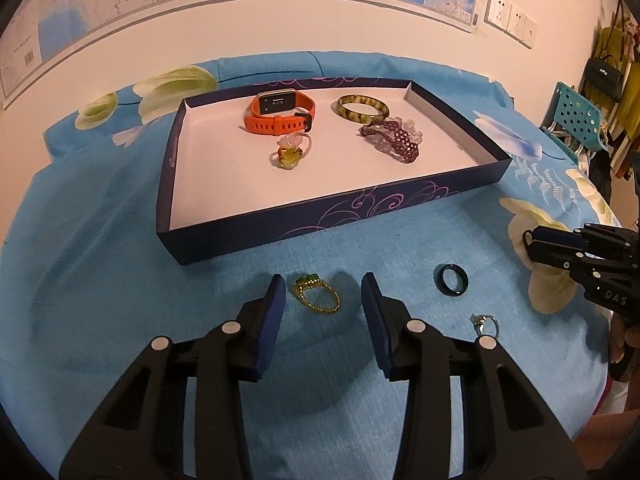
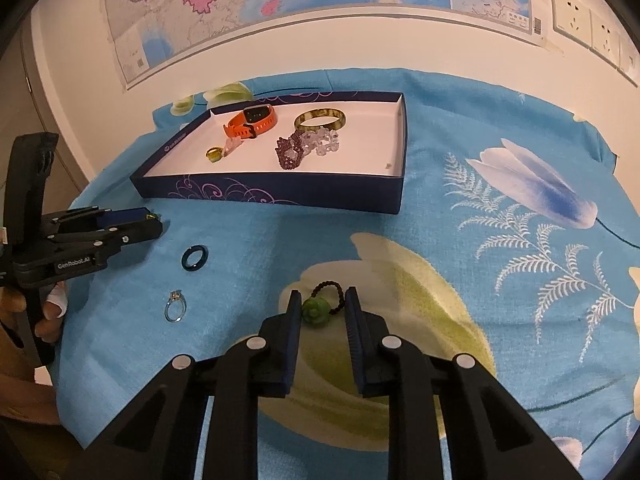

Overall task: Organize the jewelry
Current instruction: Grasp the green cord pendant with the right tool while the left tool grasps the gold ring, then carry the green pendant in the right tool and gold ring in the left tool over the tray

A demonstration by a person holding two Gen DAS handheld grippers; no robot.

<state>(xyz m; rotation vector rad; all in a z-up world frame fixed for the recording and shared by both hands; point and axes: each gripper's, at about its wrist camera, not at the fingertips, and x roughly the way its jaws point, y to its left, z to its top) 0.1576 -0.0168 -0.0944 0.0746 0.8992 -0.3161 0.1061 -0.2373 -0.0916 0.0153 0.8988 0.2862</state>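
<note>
My left gripper (image 1: 322,286) is open just above the blue cloth, and a gold bead ring with a green stone (image 1: 316,296) lies loose between its fingers. My right gripper (image 2: 323,298) is also open but narrower, straddling a green bead on a dark cord loop (image 2: 316,310); the left pad is very close to the bead. A dark ring (image 2: 195,258) and a silver ring (image 2: 176,308) lie on the cloth between the two grippers. The navy tray (image 1: 360,212) behind holds an orange watch (image 1: 280,114), a bangle (image 1: 362,107), a purple beaded bracelet (image 1: 394,136) and a yellow-green ring (image 1: 290,154).
A blue floral cloth (image 2: 480,240) covers the table up to the wall, which carries a map and sockets (image 2: 572,16). In the left wrist view a teal chair (image 1: 576,120) and hanging bags stand at the right. A hand (image 2: 48,320) holds the left gripper's handle.
</note>
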